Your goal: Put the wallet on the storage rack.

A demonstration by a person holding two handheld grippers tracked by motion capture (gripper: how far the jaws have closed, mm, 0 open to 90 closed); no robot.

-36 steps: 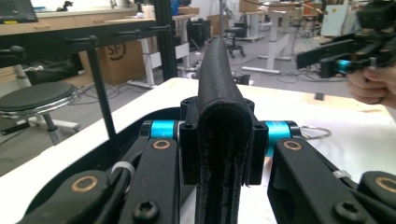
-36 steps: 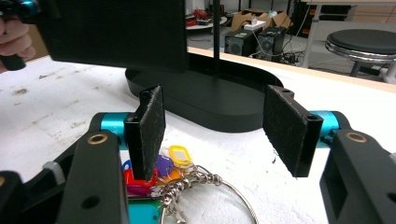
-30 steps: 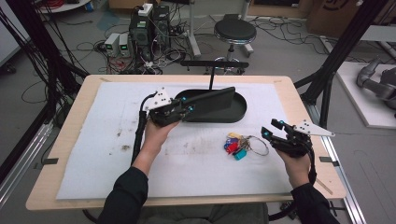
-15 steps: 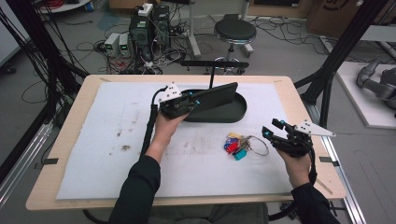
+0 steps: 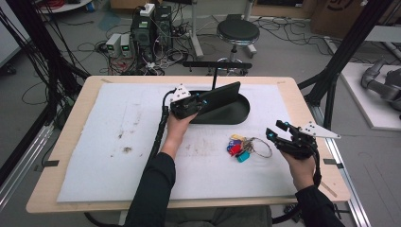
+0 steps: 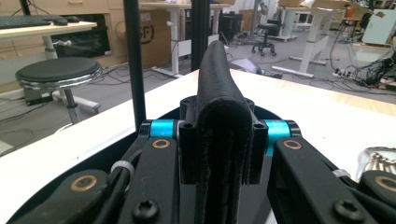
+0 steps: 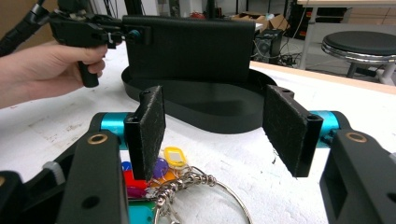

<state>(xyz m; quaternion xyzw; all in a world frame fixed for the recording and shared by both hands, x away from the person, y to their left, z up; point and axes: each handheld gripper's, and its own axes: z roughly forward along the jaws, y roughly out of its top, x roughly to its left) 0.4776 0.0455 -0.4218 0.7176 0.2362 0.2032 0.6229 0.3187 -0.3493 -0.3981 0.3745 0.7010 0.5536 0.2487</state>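
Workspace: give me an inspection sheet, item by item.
Surface: white mat with brown stains, on a wooden table.
Job's things: black wallet held edge-up over the black oval tray; bunch of keys with coloured tags lying on the mat.
Clutter: nothing seen.
Grippers: left gripper clamped on the wallet; right gripper open, beside the keys, touching nothing.
Cables: one trails from the left gripper along the forearm.
Surroundings: stool, electronics and loose wiring on the floor.

Grey floor strewn with cables (image 5: 94, 47); black round stool (image 5: 238, 32) behind wooden table (image 5: 66, 142); cardboard boxes (image 5: 340, 9) beyond.
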